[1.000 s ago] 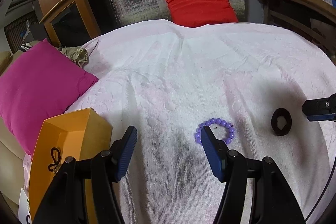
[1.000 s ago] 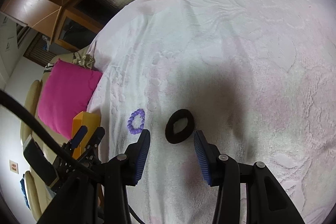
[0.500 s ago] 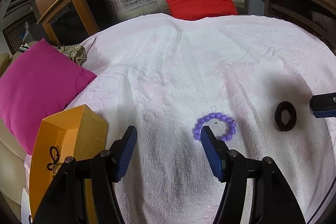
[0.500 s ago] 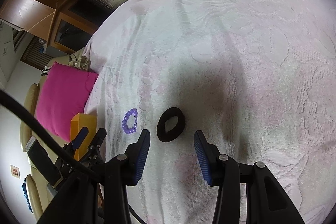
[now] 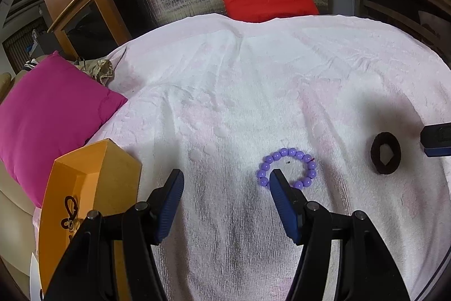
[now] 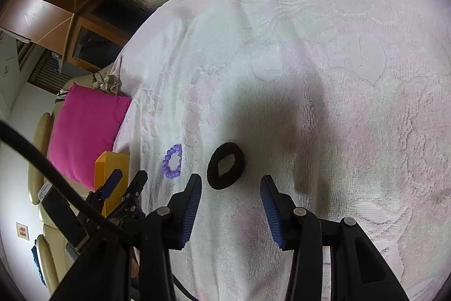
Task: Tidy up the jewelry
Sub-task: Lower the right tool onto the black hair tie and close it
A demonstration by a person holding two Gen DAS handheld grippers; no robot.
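The purple bead bracelet (image 5: 287, 167) lay flat on the white towel (image 5: 253, 75), and the tip of my left gripper's (image 5: 225, 182) right-hand finger overlapped its near edge in the left wrist view; whether it touched the beads, I could not tell. That gripper's jaws stood apart with only towel between them, holding nothing. A black fabric ring (image 6: 225, 166) lay on the towel to the right of the bracelet, apart from it. My right gripper (image 6: 230, 184) hovered just short of that ring, its jaws spread and empty, the ring just beyond the fingertips. At the towel's left edge sat an orange box (image 5: 79, 188) with a small dark looped piece (image 5: 69, 212) inside, beside a pink cushion (image 5: 48, 114).
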